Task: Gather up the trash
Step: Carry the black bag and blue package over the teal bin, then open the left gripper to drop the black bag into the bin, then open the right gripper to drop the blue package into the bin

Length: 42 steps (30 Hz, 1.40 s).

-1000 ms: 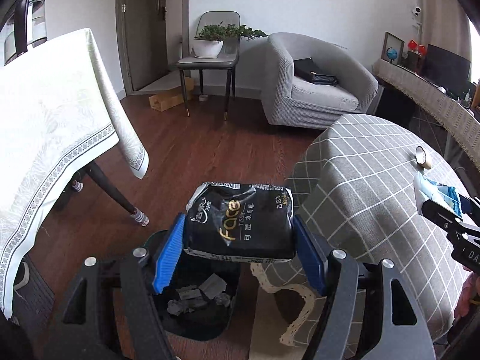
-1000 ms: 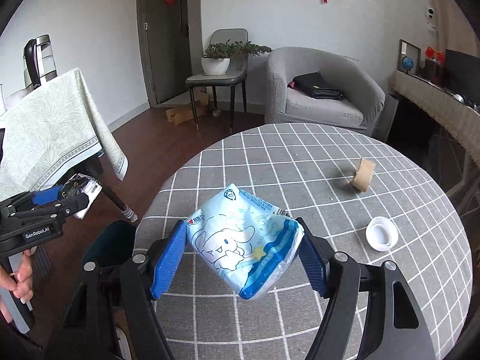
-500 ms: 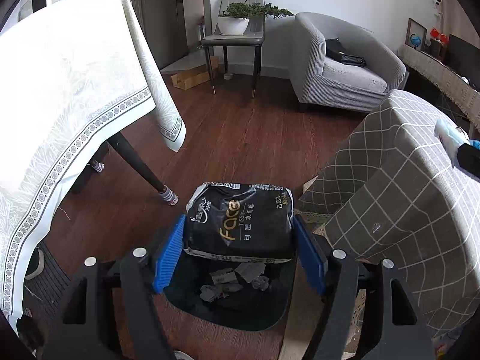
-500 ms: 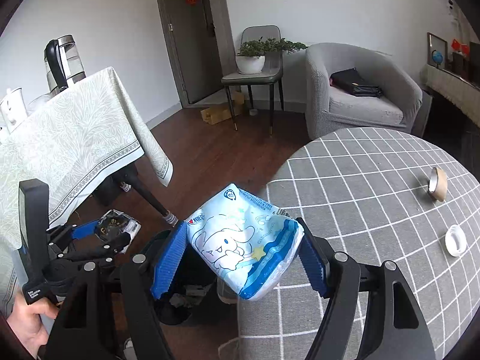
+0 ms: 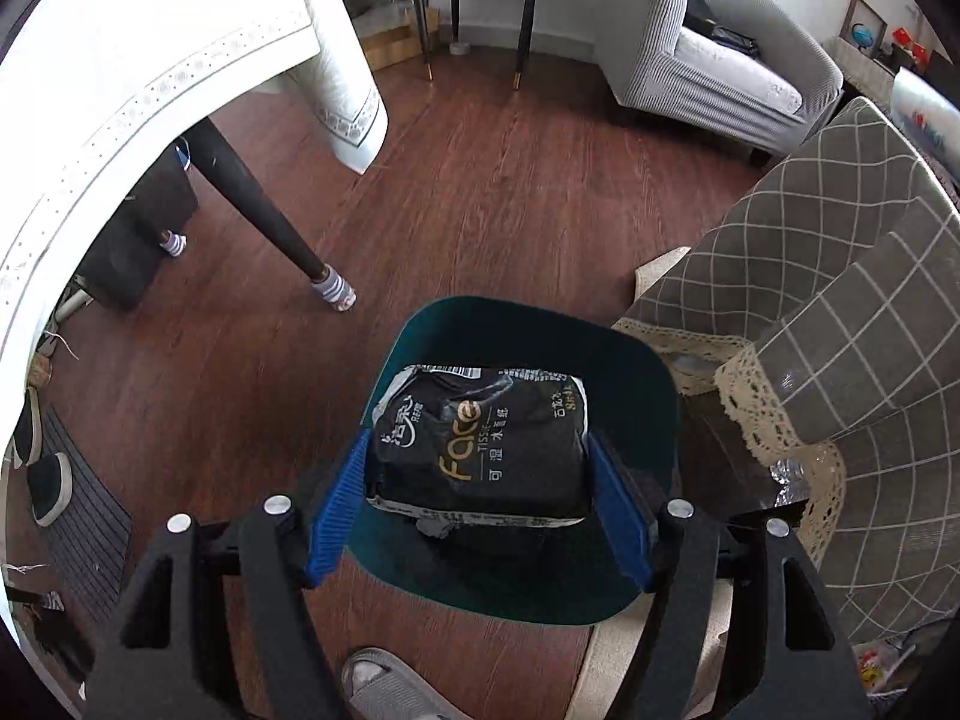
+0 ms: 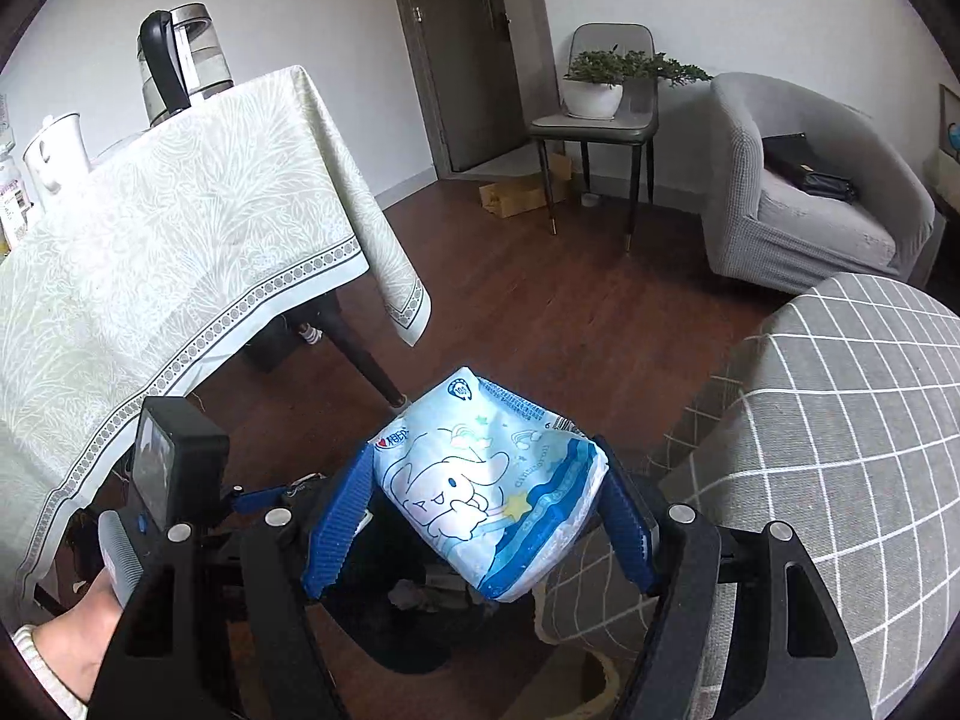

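Observation:
My left gripper [image 5: 477, 480] is shut on a black tissue pack [image 5: 480, 438] marked "Face", clamped between its blue pads. The pack hangs right over the dark green bin [image 5: 630, 588] on the floor. My right gripper [image 6: 486, 504] is shut on a light blue tissue pack [image 6: 486, 498] with a cartoon print. Below that pack, in the right wrist view, lies the dark bin [image 6: 414, 648] with crumpled scraps [image 6: 414, 594] in it. The left gripper's body [image 6: 174, 474] and the hand [image 6: 78, 642] holding it show at lower left of that view.
A round table with a grey checked cloth [image 5: 840, 312] stands right beside the bin. A table with a pale cloth [image 6: 180, 228] and its dark leg [image 5: 258, 216] stand to the left. A slippered foot [image 5: 384, 684] is near the bin. Wooden floor, an armchair [image 6: 804, 198] and a chair [image 6: 600, 120] lie beyond.
Both grippers swung off the checked table toward the floor. The left one sank and tipped down until its black pack covers the bin's mouth. The right one now hangs past the table edge.

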Tool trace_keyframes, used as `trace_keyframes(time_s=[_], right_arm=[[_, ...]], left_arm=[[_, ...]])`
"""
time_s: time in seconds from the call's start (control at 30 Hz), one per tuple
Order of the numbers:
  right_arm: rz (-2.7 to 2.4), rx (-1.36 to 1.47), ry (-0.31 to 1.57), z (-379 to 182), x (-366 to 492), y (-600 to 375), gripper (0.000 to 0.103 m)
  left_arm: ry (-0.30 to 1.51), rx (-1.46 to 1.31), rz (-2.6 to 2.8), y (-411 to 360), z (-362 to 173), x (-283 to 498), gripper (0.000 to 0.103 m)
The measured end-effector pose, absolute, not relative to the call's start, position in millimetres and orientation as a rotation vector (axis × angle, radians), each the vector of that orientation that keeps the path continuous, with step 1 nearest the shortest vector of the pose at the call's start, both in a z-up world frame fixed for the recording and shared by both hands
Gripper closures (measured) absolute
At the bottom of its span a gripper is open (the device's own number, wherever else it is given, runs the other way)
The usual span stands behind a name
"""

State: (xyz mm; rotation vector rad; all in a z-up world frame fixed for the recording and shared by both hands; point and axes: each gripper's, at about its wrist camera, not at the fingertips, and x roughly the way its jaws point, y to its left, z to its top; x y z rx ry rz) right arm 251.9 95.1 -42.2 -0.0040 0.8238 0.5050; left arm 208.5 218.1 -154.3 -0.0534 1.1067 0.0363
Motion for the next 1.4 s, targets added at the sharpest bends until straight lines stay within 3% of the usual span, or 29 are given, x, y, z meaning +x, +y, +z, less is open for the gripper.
trace_keyframes(time_s=[0.3, 0.53, 0.67, 0.9, 1.4], right_arm=[[0.571, -0.010, 0.883, -66, 273, 138, 0.031], [0.589, -0.036, 0.946, -89, 285, 158, 0.031], [0.586, -0.062, 0.984, -105, 290, 167, 0.031], [0.565, -0.086, 1.029, -124, 300, 172, 0.031], [0.563, -0.145, 1.122, -163, 291, 187, 0.031]], left_arm=[[1.243, -0.049, 0.020, 229, -199, 218, 0.030], [1.281, -0.057, -0.016, 235, -214, 215, 0.019], [1.286, -0.070, -0.002, 240, -212, 216, 0.019], [1.228, -0.086, 0.018, 247, -186, 210, 0.024], [0.937, -0.104, 0.111, 261, -79, 193, 0.038]])
